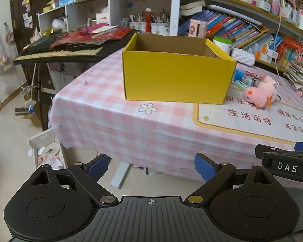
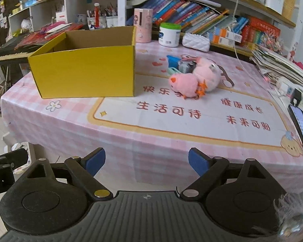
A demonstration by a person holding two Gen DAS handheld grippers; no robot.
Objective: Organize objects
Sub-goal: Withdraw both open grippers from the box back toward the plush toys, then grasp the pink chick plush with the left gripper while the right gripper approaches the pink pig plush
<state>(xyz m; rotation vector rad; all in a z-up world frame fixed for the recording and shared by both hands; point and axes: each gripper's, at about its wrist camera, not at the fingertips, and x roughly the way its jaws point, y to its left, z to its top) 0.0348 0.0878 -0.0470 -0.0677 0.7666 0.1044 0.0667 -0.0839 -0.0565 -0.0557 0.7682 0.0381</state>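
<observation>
Yellow cardboard box (image 2: pixel 84 68) stands ahead-left of your right gripper (image 2: pixel 146 162); pink plush toys (image 2: pixel 196 78) lie ahead-right of it. Both grippers, the left gripper (image 1: pixel 151 166) included, gape wide and hold nothing. You're approaching; next, likely close on a toy.

Box: yellow cardboard box (image 2: pixel 84 70), open-topped, seen upright on the table.
Toys: pink plush toys (image 2: pixel 196 78), heaped just right of it.

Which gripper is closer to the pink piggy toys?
Right, I'd judge. The right gripper faces the pink plush toys nearly straight ahead, while the left gripper faces the yellow box, toys off to its right. Both are open, short of the table.
</observation>
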